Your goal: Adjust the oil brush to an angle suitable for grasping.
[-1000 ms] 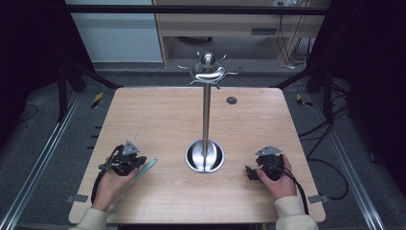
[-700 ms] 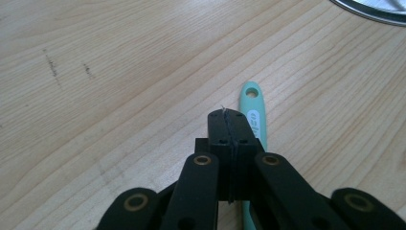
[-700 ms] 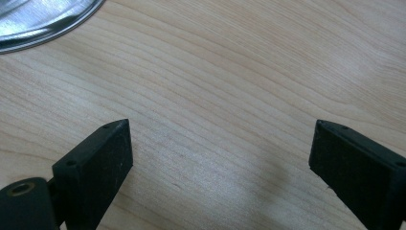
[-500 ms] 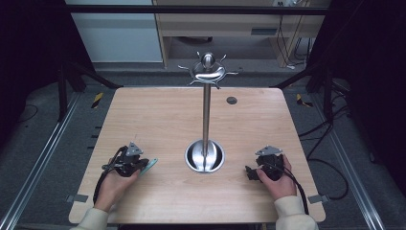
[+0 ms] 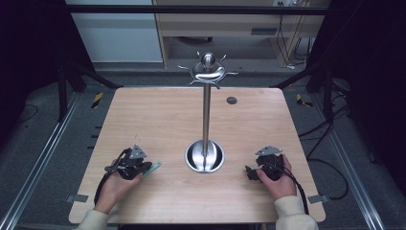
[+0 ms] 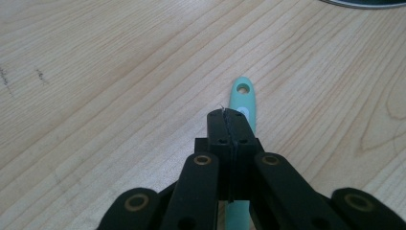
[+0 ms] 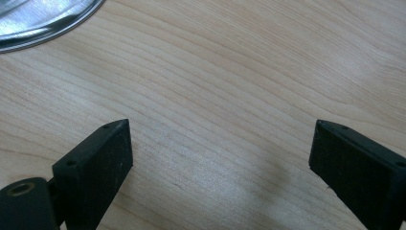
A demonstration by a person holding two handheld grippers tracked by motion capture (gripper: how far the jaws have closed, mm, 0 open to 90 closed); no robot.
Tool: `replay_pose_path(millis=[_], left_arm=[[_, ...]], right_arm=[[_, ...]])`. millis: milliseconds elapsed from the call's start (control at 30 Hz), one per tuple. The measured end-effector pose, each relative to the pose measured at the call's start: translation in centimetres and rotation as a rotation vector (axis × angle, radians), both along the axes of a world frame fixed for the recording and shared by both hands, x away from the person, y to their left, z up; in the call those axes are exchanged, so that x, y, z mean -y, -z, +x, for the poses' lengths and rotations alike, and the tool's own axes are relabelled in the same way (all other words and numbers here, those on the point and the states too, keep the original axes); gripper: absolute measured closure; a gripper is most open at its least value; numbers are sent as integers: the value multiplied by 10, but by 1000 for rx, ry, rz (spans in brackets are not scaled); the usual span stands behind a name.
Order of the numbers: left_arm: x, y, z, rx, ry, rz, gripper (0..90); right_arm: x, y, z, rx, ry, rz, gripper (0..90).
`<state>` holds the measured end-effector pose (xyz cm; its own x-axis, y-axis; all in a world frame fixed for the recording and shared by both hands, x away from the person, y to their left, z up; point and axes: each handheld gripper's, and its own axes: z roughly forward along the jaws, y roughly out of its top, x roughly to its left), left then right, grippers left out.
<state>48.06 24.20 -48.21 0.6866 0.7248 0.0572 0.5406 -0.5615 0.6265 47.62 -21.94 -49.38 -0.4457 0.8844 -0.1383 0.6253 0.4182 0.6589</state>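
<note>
Left gripper [image 6: 229, 120] seen closed, jaws pressed together over teal handle [image 6: 242, 98]; whether handle was pinched or merely lay beneath could not be told. Handle lay flat on table [image 5: 158, 120], long axis running ahead along jaw line, holed end pointing toward stand base [image 5: 205, 156]. In high view, handle [image 5: 152, 168] poked out just right of left gripper [image 5: 136, 165]. Right gripper [image 7: 218, 148] held wide open, empty, well apart beyond base. Left hand judged nearer.

No text, label, brand, number or sign can be read on anything in these views
</note>
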Motion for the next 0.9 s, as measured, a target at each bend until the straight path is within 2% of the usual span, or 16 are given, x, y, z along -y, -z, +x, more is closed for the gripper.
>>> replay_pose_path(millis=[33,167,267,333,367,400,433,533,667,733,800,867,900], left_arm=[[0,-1,0,-1,0,-3,900],[-3,-12,-3,38,-17,1,881],[-4,-20,-7,38,-38,25,849],[-4,-24,-11,21,-36,53,820],[-4,-24,-11,21,-36,53,796],[-3,-28,-15,4,-32,100,777],[-3,-31,-17,-3,-33,114,756],[-5,-39,-21,-37,-36,148,688],[-6,-41,-23,-52,-38,186,606],[-8,-42,-24,-93,-30,216,563],[-9,-42,-24,-107,-31,214,526],[-9,-41,-24,-142,-21,216,525],[-9,-40,-25,-165,-12,236,531]], right_arm=[[0,0,0,0,0,0,83],[0,-1,0,3,-1,9,83],[0,-1,0,1,-3,9,83],[-1,-2,0,2,-6,10,83],[-1,-2,0,3,-6,10,83],[-1,-2,0,7,-8,8,83],[-1,-2,0,9,-10,9,83],[-2,-4,-1,8,-12,10,82],[-1,-4,-1,14,-14,14,82],[-1,-4,-1,15,-16,13,82],[-1,-4,-1,14,-16,13,82],[-1,-5,-1,14,-13,16,82],[-1,-5,-1,13,-11,19,82]])
